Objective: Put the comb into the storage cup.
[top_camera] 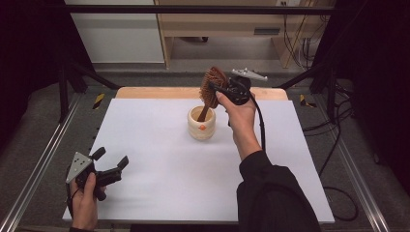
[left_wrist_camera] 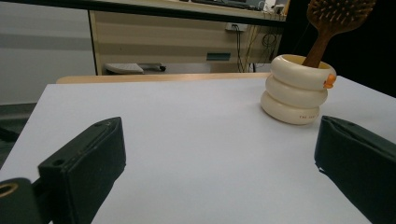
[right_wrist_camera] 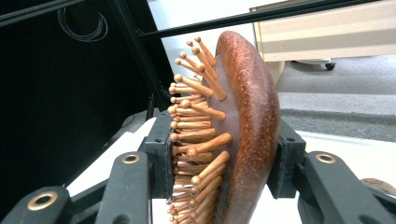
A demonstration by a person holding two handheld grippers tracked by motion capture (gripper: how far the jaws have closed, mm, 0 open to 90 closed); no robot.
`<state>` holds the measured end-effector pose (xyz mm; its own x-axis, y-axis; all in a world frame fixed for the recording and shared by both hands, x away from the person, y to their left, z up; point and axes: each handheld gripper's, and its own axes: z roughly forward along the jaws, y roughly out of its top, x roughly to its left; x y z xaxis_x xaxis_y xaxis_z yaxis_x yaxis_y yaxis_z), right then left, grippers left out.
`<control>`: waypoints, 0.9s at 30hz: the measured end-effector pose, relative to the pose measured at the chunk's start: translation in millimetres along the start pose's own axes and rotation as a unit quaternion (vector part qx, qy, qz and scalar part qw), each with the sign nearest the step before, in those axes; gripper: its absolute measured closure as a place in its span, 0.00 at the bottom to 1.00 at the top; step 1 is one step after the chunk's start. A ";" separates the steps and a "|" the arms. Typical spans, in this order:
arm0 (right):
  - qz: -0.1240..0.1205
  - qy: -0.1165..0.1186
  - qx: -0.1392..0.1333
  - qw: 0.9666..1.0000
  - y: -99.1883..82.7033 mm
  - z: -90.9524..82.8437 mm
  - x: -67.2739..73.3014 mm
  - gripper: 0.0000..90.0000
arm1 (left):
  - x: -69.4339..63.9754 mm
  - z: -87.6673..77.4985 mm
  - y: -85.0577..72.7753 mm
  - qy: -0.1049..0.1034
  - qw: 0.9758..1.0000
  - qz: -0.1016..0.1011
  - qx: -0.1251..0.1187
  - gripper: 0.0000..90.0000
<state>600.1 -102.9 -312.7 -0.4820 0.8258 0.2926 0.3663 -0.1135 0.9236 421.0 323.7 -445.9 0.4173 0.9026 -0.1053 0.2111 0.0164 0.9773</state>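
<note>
Right claw (top_camera: 218, 90) pinching the hairbrush (top_camera: 211, 87) head should lower straight, keeping the handle inside the cup (top_camera: 201, 123) beneath it.

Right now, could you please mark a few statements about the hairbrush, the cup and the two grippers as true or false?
1. The right gripper is shut on the hairbrush head. True.
2. The hairbrush lies flat on the table. False: its handle stands in the cup.
3. The left gripper is open and holds nothing. True.
4. The cup is tipped on its side. False: it stands upright.
5. The left gripper touches the cup. False: it is well apart, near the table's front corner.
</note>
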 end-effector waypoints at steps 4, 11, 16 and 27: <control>-0.002 0.000 0.004 1.000 -3.9 3.3 0.2 0.59 | -0.2 0.2 -0.1 0.000 1.000 0.000 0.000 0.02; 0.001 -0.001 0.007 1.000 -9.9 9.6 0.2 0.59 | 0.2 0.0 -0.1 -0.001 1.000 -0.001 0.000 0.02; 0.004 -0.001 0.009 1.000 -12.5 12.9 -0.5 0.59 | 0.0 0.1 -0.1 0.000 1.000 0.000 0.000 0.02; 0.010 -0.003 0.011 1.000 -18.1 17.1 -3.0 0.59 | -0.1 0.2 -0.1 -0.001 1.000 0.000 0.000 0.02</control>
<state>608.6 -93.9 -334.5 -0.4702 0.8267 0.3090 0.3934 -0.1171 0.9119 421.1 323.5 -446.1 0.4195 0.9016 -0.1058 0.2107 0.0166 0.9774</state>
